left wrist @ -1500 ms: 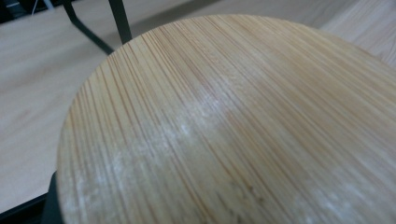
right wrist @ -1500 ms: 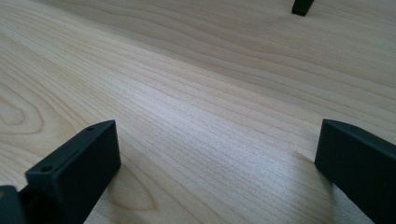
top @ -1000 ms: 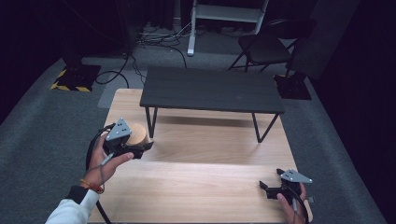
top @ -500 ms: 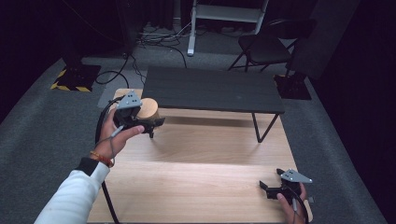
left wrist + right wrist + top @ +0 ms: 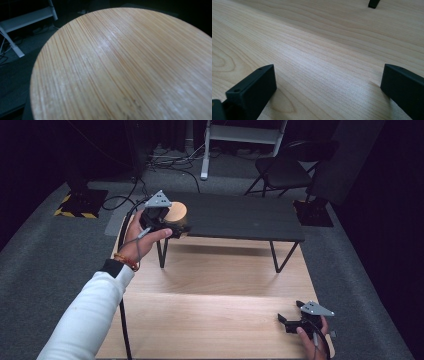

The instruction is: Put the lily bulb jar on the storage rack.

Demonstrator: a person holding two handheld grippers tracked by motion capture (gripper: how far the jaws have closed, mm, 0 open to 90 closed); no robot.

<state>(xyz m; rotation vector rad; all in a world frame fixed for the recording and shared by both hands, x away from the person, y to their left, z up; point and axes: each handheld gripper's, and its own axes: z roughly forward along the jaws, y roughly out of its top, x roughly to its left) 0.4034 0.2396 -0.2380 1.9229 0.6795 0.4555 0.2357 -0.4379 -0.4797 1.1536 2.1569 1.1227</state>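
A round bamboo disc (image 5: 176, 211) is held up over the left end of a low black bench (image 5: 240, 217) that stands on the light wooden table (image 5: 215, 310). My left gripper (image 5: 172, 223) is shut on the disc, its grey plate on top and a hand around it. In the left gripper view the disc's grain (image 5: 125, 67) sits very close and hides the jaws. My right gripper (image 5: 290, 321) rests at the table's near right corner. Its jaws stand wide apart on bare wood, so my right gripper (image 5: 327, 87) is open and holds nothing.
The bench's black legs (image 5: 162, 252) stand on the table's far half, and one foot (image 5: 374, 3) is seen in the right gripper view. Beyond the table are a dark chair (image 5: 285, 170), a white frame (image 5: 205, 167), floor cables (image 5: 165, 157) and a yellow-striped base (image 5: 80, 205).
My left gripper has lifted the bamboo disc off the table's left side and carried it up and forward to the bench's left end. The right gripper has stayed put.
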